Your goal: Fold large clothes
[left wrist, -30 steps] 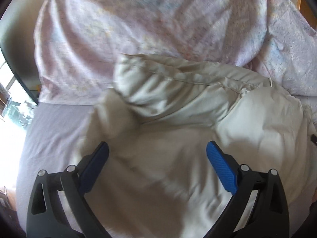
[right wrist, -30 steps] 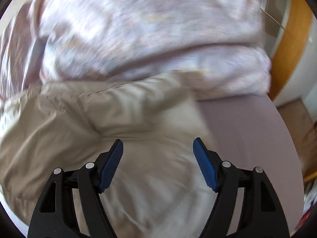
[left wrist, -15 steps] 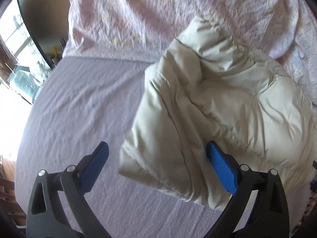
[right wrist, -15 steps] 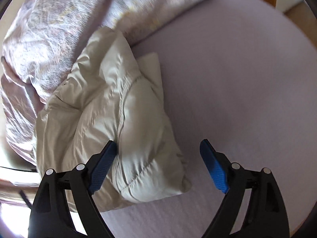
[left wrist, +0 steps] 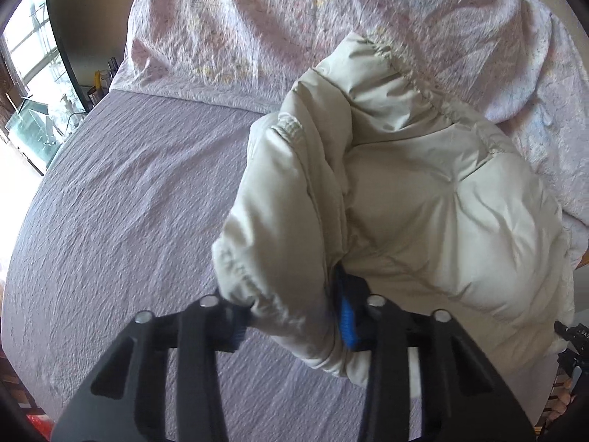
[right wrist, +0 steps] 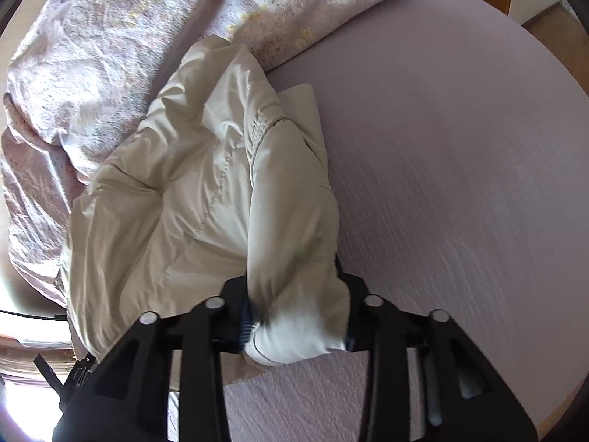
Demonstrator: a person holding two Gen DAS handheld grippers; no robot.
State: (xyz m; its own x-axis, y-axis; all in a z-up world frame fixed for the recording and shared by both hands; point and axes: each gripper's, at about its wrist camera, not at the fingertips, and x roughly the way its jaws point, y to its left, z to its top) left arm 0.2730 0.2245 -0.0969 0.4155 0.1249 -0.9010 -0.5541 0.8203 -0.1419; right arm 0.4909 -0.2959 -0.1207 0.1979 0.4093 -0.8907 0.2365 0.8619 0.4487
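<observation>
Left gripper (left wrist: 294, 322): half a second ago its jaws stood wide over the near left corner of the cream padded jacket (left wrist: 423, 191); they have just been closing and now pinch a bunched fold of that corner between the blue pads (left wrist: 346, 322), at 6 o'clock in the left wrist view. Jacket: lies in a puffed, partly folded heap on the lilac bed sheet (left wrist: 129, 202), its far end at 12 o'clock resting against the pink floral duvet (left wrist: 257, 18). Right gripper (right wrist: 298, 324): likewise wide open half a second ago beside the jacket's near right corner, jaws since closing, now clamped on a rolled wad of the fabric at 6 o'clock in the right wrist view; some motion blur at the pinch. Meaning, as a judgement: both near corners are secured, so the grasp stage looks complete and the garment seems ready to be lifted or drawn over for the next fold. Bare sheet lies to 9 o'clock of the left view and 3 o'clock of the right.
</observation>
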